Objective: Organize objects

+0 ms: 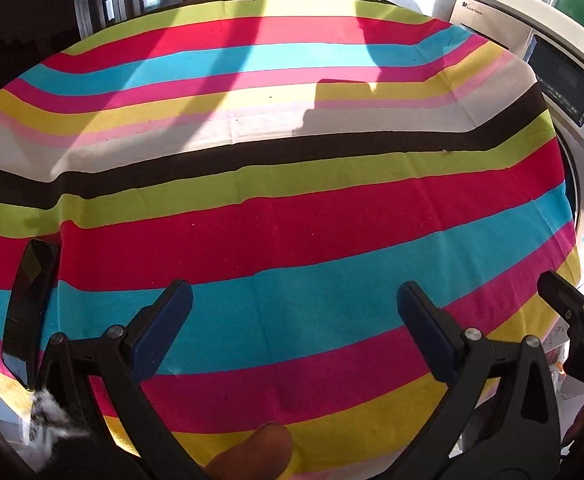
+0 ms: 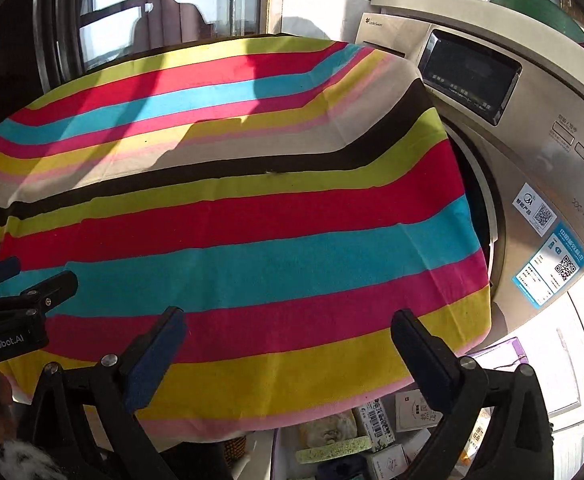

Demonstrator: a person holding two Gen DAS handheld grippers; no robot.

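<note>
striped tabletop [image 1: 292,208] wide open, phone [image 1: 27,304] at left edge, washing machine [image 2: 532,168] blocking right side

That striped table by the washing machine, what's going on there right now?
A person holds a claw in each hand over the striped tablecloth. The left claw and the right claw are both open with nothing between the fingers. A dark phone lies at the cloth's left edge. The washing machine stands just right of the table, and a box of small packages sits on the floor below. Nothing is being gripped at this moment.
</note>
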